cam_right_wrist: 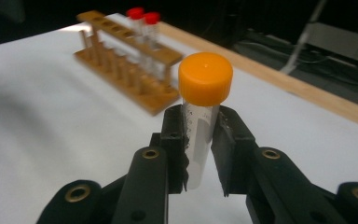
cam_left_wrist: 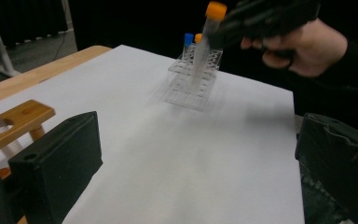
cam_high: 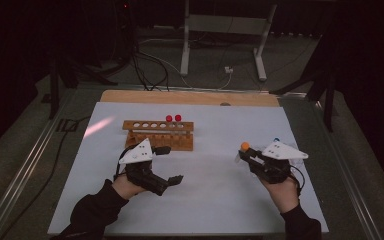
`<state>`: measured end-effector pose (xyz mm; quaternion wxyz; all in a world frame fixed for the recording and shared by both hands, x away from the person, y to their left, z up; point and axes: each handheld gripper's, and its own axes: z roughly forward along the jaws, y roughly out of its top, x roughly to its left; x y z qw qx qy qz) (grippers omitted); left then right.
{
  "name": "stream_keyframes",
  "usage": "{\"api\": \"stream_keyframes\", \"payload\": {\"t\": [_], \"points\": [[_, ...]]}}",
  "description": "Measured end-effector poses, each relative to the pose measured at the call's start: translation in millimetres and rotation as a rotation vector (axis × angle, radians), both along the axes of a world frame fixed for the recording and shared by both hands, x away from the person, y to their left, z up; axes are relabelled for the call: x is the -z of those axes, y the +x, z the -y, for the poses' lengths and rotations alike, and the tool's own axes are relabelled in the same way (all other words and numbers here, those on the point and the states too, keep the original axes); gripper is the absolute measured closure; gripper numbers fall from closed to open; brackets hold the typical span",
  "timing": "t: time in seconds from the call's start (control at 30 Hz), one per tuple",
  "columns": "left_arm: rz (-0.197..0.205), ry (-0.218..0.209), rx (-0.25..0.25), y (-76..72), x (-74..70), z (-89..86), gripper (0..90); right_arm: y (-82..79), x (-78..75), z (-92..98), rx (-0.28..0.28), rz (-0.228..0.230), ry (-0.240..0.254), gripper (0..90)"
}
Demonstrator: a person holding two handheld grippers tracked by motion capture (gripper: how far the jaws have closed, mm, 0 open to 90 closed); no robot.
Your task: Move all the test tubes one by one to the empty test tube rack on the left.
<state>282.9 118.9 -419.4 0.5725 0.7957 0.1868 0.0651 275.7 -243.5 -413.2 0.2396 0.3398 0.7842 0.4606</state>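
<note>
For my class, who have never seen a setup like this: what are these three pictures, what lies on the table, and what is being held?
A person holds a hand-operated claw in each hand. One picture looks down from above; the other two come from cameras riding on each claw. On the white sheet stand a wooden tube rack with two red-capped tubes and a clear plastic rack with capped tubes. The right claw is shut on an orange-capped test tube, held upright above the sheet. The left claw is open, holding nothing, beside the wooden rack.

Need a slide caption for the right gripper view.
Right claw shut on orange-capped tube; wooden rack behind.
</note>
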Motion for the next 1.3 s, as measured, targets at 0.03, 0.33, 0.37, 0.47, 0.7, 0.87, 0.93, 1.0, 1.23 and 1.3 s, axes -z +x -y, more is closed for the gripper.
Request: {"api": "stream_keyframes", "payload": {"t": [0.03, 0.33, 0.37, 0.47, 0.7, 0.87, 0.93, 1.0, 1.23, 1.3], "points": [[0.002, 0.001, 0.002, -0.8, -0.8, 1.6, 1.3, -0.3, 1.5, -3.4, -0.011, -0.007, 0.0, 74.6], [0.001, 0.016, 0.032, -3.8, -3.5, 16.8, 2.0, -6.9, 18.3, -45.2, -0.163, -0.078, -0.015, 74.6], [0.007, 0.02, 0.033, -4.2, -3.4, 18.8, 2.0, -7.8, 19.5, -48.4, -0.175, -0.085, -0.014, 74.7], [0.017, 0.014, 0.042, -4.6, -3.3, 23.1, 4.2, -11.1, 23.5, -60.7, -0.22, -0.099, -0.021, 74.6], [0.015, 0.016, 0.058, -2.6, -0.9, 32.1, 15.4, -17.3, 26.8, -78.3, -0.288, -0.115, -0.024, 74.6], [0.043, 0.041, 0.082, -3.9, 2.4, 40.4, 25.8, -19.8, 27.1, -85.2, -0.314, -0.121, -0.02, 74.6], [0.062, 0.052, 0.087, -4.8, 4.0, 42.9, 33.8, -20.6, 27.0, -87.1, -0.322, -0.121, -0.019, 74.6], [0.081, 0.076, 0.093, -5.8, 5.6, 45.5, 39.1, -21.3, 26.9, -88.3, -0.327, -0.123, -0.019, 74.6], [0.108, 0.112, 0.11, -4.8, 9.2, 50.4, 58.3, -21.8, 26.5, -89.8, -0.334, -0.124, -0.021, 74.6], [0.109, 0.115, 0.114, -4.8, 9.2, 51.1, 65.0, -21.5, 26.8, -89.5, -0.334, -0.125, -0.021, 74.6]]}}
